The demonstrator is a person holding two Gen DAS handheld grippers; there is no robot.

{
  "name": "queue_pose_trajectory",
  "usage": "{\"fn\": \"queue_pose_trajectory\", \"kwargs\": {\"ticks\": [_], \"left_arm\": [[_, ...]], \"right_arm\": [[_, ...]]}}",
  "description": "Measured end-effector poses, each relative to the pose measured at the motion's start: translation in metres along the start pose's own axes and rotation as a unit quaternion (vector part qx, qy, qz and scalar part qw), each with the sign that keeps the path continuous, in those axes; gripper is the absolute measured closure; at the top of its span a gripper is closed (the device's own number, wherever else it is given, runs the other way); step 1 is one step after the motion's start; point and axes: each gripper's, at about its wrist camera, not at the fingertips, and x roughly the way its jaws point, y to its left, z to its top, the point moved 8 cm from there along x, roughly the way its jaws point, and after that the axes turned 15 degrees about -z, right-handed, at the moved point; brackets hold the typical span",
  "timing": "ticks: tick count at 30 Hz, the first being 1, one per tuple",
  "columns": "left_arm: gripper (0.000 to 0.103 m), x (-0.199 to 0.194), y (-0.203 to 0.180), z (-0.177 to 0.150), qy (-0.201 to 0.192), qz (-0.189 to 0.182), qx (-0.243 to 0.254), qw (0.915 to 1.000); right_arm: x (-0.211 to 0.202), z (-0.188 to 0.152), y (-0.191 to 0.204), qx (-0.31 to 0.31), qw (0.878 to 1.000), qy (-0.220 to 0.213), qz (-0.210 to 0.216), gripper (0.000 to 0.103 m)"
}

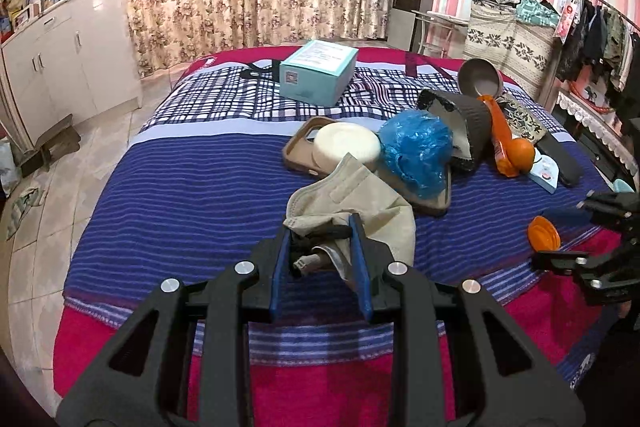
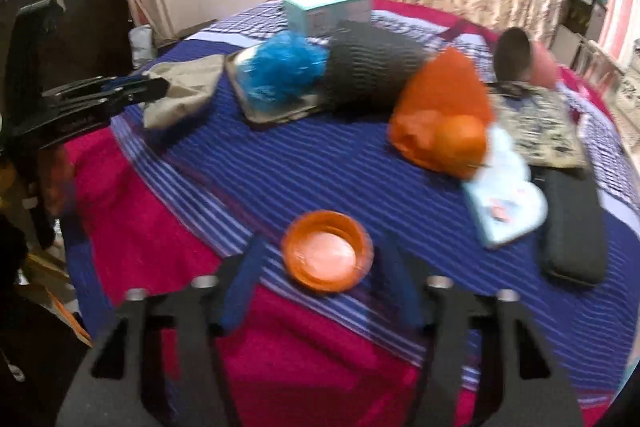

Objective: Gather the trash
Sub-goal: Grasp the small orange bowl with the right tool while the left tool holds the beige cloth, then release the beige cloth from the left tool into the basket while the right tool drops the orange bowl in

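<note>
My left gripper (image 1: 320, 231) is shut on a beige face mask (image 1: 360, 211) lying on the striped bed cover; it also shows in the right wrist view (image 2: 184, 87). My right gripper (image 2: 320, 251) is open, its fingers either side of an orange lid (image 2: 326, 251) near the bed's front edge; the lid also shows in the left wrist view (image 1: 544, 233). A crumpled blue plastic bag (image 1: 416, 151) lies on a brown tray (image 1: 432, 203). An orange wrapper with an orange (image 2: 444, 131) lies further back.
On the bed (image 1: 192, 187) also lie a teal box (image 1: 316, 73), a white round block (image 1: 346, 145), a dark ribbed cup sleeve (image 1: 468, 123), a brown bowl (image 1: 480, 77), a black case (image 2: 572, 231) and a light blue card (image 2: 504, 203). White cabinets (image 1: 60, 59) stand left.
</note>
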Motion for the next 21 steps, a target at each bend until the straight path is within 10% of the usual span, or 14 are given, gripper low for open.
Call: {"fn": "queue_pose_trajectory", "kwargs": {"ticks": [13,21], "left_arm": [[0.076,-0.011,-0.026,0.019,-0.023,-0.019,0.014,0.9994],[0.076,-0.013,-0.087,0.042,-0.050,-0.054,0.050,0.9960]], "right_arm": [[-0.057,-0.006,-0.072,0.068,0.992,-0.049,-0.097,0.063],[-0.131,-0.058,-0.172,0.178,0.951,-0.074,-0.240,0.063]]}}
